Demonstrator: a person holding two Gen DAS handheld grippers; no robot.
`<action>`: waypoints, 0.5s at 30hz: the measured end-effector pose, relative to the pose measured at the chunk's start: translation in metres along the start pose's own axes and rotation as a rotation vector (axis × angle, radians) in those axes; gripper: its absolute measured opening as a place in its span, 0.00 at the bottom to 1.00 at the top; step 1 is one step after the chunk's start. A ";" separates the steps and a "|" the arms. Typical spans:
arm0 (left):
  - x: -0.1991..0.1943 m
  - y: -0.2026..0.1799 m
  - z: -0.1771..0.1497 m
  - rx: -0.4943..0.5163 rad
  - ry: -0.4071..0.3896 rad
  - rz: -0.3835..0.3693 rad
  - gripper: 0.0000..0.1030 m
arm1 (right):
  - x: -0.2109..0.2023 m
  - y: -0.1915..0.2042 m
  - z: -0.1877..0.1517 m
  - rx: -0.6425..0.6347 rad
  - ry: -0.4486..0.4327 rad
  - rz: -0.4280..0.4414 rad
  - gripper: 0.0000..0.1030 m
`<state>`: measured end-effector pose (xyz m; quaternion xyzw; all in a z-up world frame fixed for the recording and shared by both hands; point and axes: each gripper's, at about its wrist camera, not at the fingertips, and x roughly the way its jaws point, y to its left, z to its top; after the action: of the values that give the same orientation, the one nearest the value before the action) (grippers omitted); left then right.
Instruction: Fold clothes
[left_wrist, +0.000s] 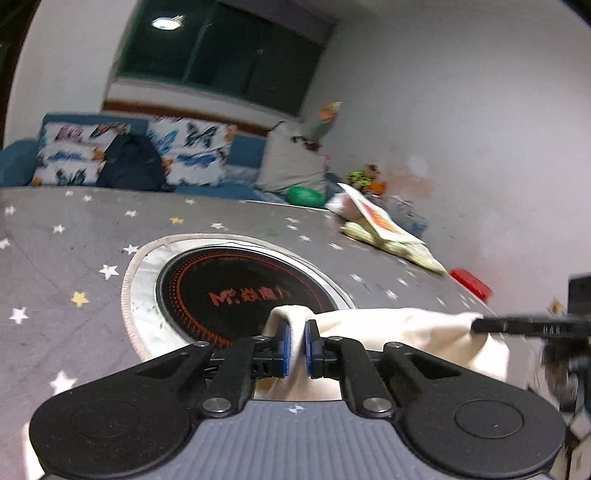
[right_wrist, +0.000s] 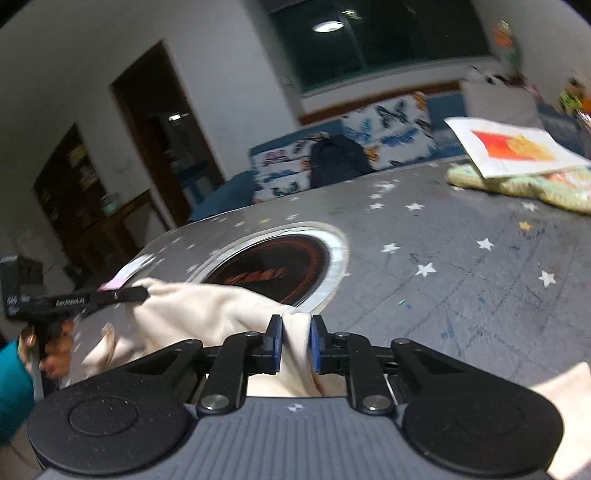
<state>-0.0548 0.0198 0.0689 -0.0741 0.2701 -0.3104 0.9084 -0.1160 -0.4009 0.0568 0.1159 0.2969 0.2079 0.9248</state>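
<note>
1. One cream garment (left_wrist: 388, 328), stretched between two grippers above the worktop (left_wrist: 55, 258).
2. Left gripper (left_wrist: 297, 345): jaws narrow, pinching one edge.
3. Right gripper (right_wrist: 297, 345): jaws narrow, pinching another.
4. One round burner (left_wrist: 236, 291) beneath; one folded green cloth (right_wrist: 524, 184) far right, under one paper (right_wrist: 509, 147).

Each gripper (left_wrist: 297, 341) (right_wrist: 296, 341) had 2 blue pads (left_wrist: 283, 347), black linkages, silver screws, and a ribbed grey body. The sleeve (right_wrist: 13, 384) was teal.
</note>
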 end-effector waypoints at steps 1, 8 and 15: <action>-0.008 -0.002 -0.006 0.034 0.005 -0.004 0.08 | -0.009 0.005 -0.004 -0.027 0.003 0.012 0.14; -0.045 -0.014 -0.052 0.210 0.115 -0.022 0.12 | -0.029 0.019 -0.042 -0.125 0.145 0.047 0.23; -0.061 0.001 -0.051 0.142 0.079 0.021 0.42 | -0.043 0.011 -0.040 -0.058 0.119 0.033 0.36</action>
<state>-0.1223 0.0588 0.0530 0.0055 0.2837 -0.3219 0.9032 -0.1749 -0.4066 0.0505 0.0811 0.3432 0.2380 0.9050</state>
